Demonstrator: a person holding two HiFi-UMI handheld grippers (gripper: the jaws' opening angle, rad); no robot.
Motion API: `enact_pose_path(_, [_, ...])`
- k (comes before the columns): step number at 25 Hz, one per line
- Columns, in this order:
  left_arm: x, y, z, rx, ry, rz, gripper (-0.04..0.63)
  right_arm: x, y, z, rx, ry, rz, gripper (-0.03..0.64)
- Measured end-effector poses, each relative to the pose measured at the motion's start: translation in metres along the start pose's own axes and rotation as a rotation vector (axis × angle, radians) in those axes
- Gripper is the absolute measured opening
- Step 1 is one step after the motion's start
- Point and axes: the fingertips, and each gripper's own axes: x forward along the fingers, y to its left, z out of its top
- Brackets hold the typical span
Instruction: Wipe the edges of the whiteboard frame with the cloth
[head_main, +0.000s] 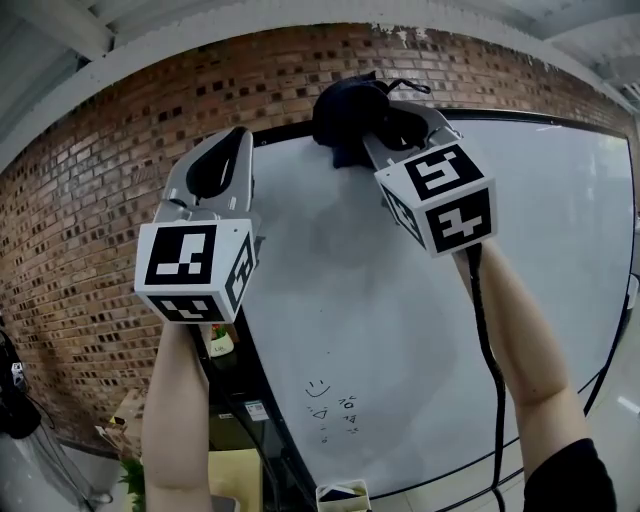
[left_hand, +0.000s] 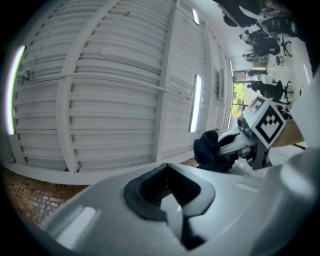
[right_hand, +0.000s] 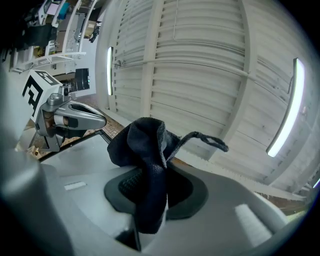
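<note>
Up at the top of the whiteboard (head_main: 420, 300), the right gripper (head_main: 385, 118) pinches a dark cloth (head_main: 345, 112) tight between its jaws. The cloth sits bunched at the black frame (head_main: 290, 129), where the board meets the brick wall (head_main: 100, 200). From the right gripper view, the cloth (right_hand: 145, 165) hangs down over the dark pads, and a loose string sticks out to one side. The left gripper (head_main: 225, 160) is up by the board's top left corner, with its jaws pressed together and nothing between them. At the very bottom of the head view, a small white box (head_main: 342, 493) is cut off by the picture edge. Something dark is inside it, but I cannot tell what. A little smiley face (head_main: 318, 387) is drawn on the board, and the tiny writing under it is too small to read.
</note>
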Motion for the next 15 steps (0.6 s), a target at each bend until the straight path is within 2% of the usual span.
enact_pose_path(7, [0.028,-0.051,0.003,-0.012,0.017,0.005,0.005,-0.021,-0.052,-0.026,0.006,-0.016,0.011,0.083])
enact_pose_path(15, [0.064,-0.118,0.008,0.049,0.043,-0.030,0.005,-0.053,-0.121,-0.060,0.015,-0.020,-0.021,0.083])
